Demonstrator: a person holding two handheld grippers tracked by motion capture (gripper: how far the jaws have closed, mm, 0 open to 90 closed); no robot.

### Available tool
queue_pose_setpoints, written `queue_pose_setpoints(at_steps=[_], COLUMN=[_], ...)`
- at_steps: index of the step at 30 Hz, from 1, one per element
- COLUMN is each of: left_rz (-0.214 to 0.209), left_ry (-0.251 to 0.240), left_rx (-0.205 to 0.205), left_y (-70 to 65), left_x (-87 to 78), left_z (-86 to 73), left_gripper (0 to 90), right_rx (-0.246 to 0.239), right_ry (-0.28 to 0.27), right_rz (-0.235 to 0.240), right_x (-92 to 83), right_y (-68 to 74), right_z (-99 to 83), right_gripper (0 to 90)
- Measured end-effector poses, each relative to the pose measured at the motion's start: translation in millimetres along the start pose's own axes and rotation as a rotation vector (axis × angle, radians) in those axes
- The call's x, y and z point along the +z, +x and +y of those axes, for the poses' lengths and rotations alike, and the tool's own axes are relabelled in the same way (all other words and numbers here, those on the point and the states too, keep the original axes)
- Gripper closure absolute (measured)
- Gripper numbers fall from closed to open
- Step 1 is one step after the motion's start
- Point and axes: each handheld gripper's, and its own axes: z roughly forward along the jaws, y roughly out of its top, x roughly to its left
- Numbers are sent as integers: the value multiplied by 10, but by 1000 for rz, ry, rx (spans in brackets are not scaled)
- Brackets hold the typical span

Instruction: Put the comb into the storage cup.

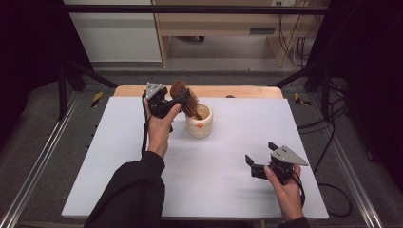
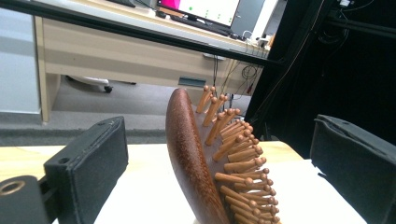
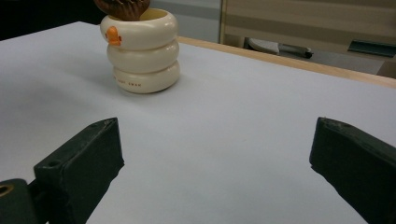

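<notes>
- White sheet covers the desk (image 1: 199, 180), with a strip of bare wood along the far edge at 12 o'clock and dark floor and metal rails beyond the left and right edges.
- Cream ringed cup (image 1: 199, 121) stands upright in the far half of the desk, about 12 o'clock from the middle, well in from every edge.
- Wooden paddle hairbrush (image 1: 184, 98) stands handle-down in the cup, its head rising above the rim and leaning toward 11 o'clock.
- Left gripper (image 1: 167, 103) sits just beside the cup at its 10 o'clock; in the left gripper view the brush head (image 2: 189, 163) stands between the jaws, which are wide apart with a gap on each side and not pressing on it.
- Right gripper (image 1: 259, 159) rests low near the desk's right front, at 4 o'clock from the cup and well apart from it; its jaws are wide apart with nothing between them.
- Open white surface lies between the cup and the near edge and to the left front corner.
</notes>
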Motion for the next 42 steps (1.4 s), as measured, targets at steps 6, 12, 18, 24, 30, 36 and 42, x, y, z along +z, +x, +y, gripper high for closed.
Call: queue_pose_setpoints(at_steps=[6,12,18,24,30,36,42], left_rz=[-6,-10,-20,-27,-40,-50,-56], left_ry=[-5,-12,-23,-33,-27,-17,-17], left_rx=[18,18,27,44,79,113,119], left_y=[-10,16,30,19,1,-13,20], left_x=[-79,-161,-252,-328,-406,-518,-607], left_z=[3,16,57,104,138,162,209], left_gripper=[40,40,38,37,35,35,33], right_rx=[-3,-6,-11,-13,-16,-17,-18], right_ry=[0,3,3,4,5,6,4], right_rz=[-1,1,1,3,4,5,6], right_x=[6,6,7,7,11,12,6], right_y=[6,16,17,23,27,32,31], right_z=[1,2,2,4,4,6,3], right_gripper=[30,30,30,30,30,30,30])
